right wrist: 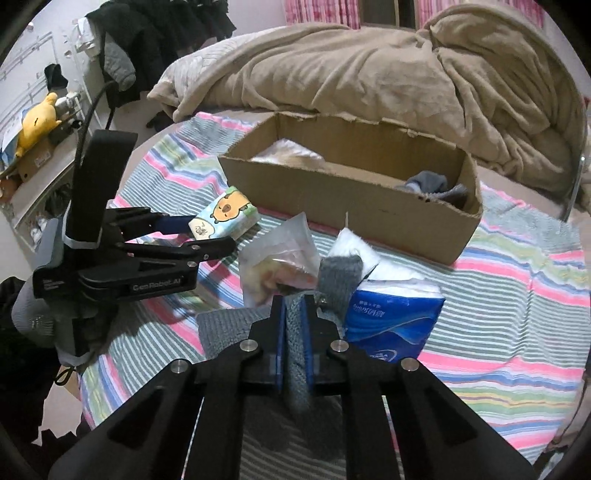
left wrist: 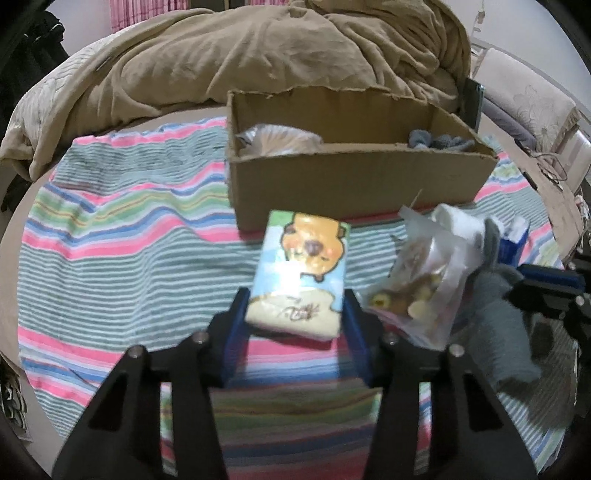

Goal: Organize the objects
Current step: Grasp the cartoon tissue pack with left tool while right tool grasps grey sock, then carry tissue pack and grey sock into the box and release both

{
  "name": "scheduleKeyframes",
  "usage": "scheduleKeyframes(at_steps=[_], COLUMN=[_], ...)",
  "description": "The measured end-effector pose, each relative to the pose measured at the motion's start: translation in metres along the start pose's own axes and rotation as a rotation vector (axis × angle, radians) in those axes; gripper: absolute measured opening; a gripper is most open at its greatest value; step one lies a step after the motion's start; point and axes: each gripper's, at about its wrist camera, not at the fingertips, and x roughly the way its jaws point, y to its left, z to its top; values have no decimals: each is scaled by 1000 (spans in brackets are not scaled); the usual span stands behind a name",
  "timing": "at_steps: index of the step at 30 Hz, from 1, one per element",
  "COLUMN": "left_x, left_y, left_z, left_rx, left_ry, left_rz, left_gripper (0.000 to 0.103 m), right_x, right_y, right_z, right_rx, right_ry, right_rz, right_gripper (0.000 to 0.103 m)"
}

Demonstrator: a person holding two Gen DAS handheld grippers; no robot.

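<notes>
Left gripper (left wrist: 295,310) clamped on my cartoon tissue pack (left wrist: 299,269), on striped blanket (left wrist: 110,240) just before cardboard box (left wrist: 354,177). Right gripper (right wrist: 295,314) pinched tight on grey sock (right wrist: 297,332), beside blue tissue pack (right wrist: 395,325) and clear snack bag (right wrist: 277,258). Step, I judge: both picks made. Next: lift, carry over box wall, release inside. Only right view shows left gripper from side, plus clothes rack (right wrist: 147,33).
</notes>
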Motion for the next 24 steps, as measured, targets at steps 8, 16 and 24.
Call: scheduleKeyframes(at_steps=[8,16,24], left_x=[-18,-45,-68], left_y=[-3,0,-5], left_z=[-6,0,17], left_rx=[-15,-28,-5], left_ry=[-28,-85,-143], left_rz=[-40,-50,-55], left_gripper=[47,47,47], right_x=[-26,-52,-67], right_y=[1,-5,-10], right_z=[13,31,58], right_rx=[-11,-12,-33], right_ry=[-65,-137,-202], right_rz=[-22,-55,-83], right_gripper=[8,8,8])
